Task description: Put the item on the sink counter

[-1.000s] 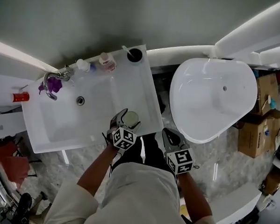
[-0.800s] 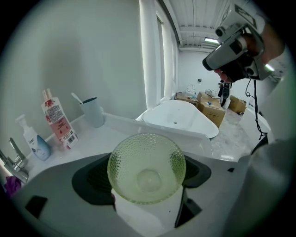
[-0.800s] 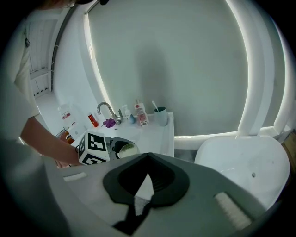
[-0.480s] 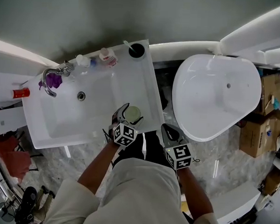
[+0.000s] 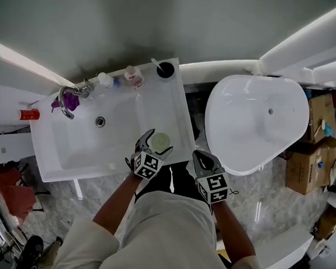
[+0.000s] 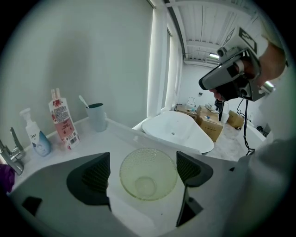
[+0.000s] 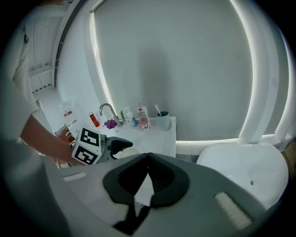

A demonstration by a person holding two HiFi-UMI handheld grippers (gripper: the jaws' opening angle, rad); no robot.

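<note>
Bowl (image 6: 148, 173): clear, yellow-green tinted glass, upright on the flat part of the sink counter (image 5: 170, 111), right of the basin (image 5: 78, 140) and near the front edge. Left to right in the head view: a red bottle (image 5: 27, 115) on a ledge left of the sink. Next the faucet (image 5: 68, 94), with something purple (image 5: 72, 102) hanging on it. Along the back edge a pump bottle (image 5: 106, 80) and a pink bottle (image 5: 133, 75). Then a dark cup (image 5: 165, 69) with a toothbrush in it at the back right corner. Left gripper (image 5: 154, 144) straddles the bowl, jaws wide apart and just been opening. The bowl sits between the pads, not clamped. The left pad is clear of the rim, the right pad is just beside it, and I can't tell if that one touches. Right gripper (image 7: 148, 162) is off the counter, just past its front right corner. Its jaws are together with nothing between them. Further right are the white bathtub (image 5: 253, 121) and then cardboard boxes (image 5: 307, 149) on the floor at the far edge.
</note>
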